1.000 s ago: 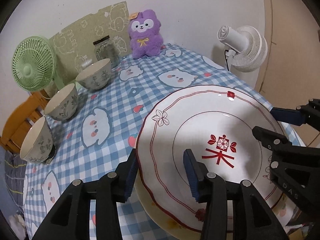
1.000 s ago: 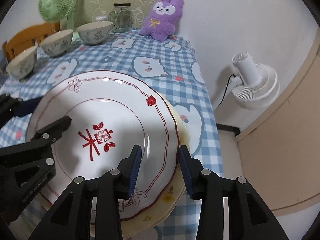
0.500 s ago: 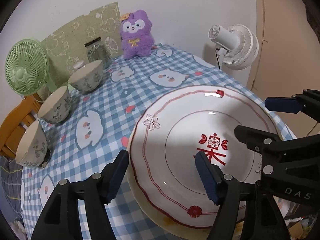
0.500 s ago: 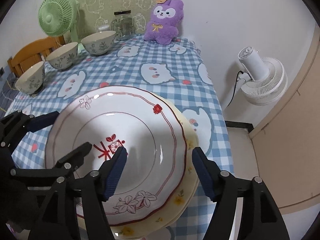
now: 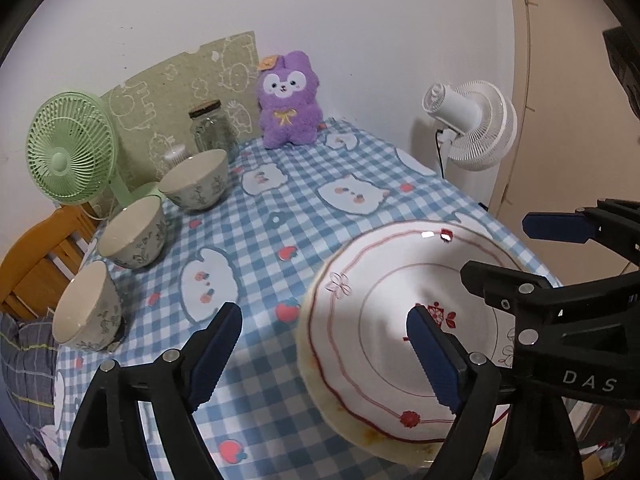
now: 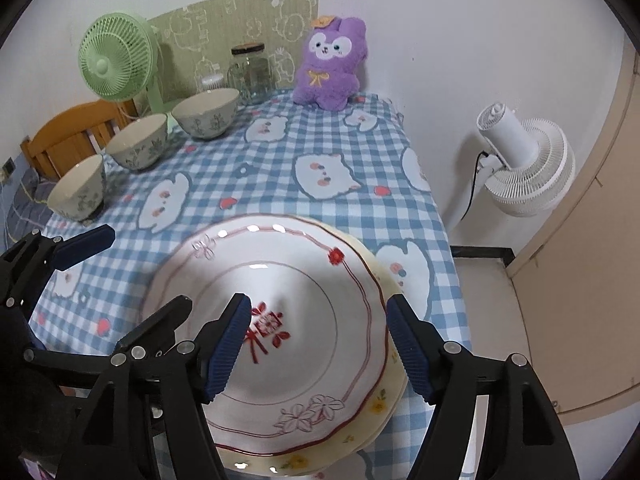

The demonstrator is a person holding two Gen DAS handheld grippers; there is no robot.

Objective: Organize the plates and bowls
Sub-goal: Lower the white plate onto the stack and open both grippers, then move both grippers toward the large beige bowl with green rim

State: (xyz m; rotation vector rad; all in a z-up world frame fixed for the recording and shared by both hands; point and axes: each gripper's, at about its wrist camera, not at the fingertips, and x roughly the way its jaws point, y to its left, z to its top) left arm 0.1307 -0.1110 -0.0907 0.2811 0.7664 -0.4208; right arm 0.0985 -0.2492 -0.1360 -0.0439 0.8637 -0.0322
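Right wrist view first: nearest to us the right gripper stands with its jaws apart, one blue pad over the well of the red-patterned plate and the other past its right rim, and neither pad presses on it. Those jaws have just been opening, with only the plate's right rim between them. In the left wrist view the left gripper has likewise just been opening and now gapes wider, one pad over the checked tablecloth and the other over the plate's centre, holding nothing. We judge the red-patterned plate released: it lies flat on a yellow-flowered plate at the near right corner of the table, so the plates look stacked. What the coming move turns on, as we read it, is that the three bowls lie up and to the left of both sets of fingers, in a row along the table's left edge, well apart from the plates. The left gripper is the nearer to them. Farther back, at the far edge, stand a green fan, a glass jar and a purple plush toy.
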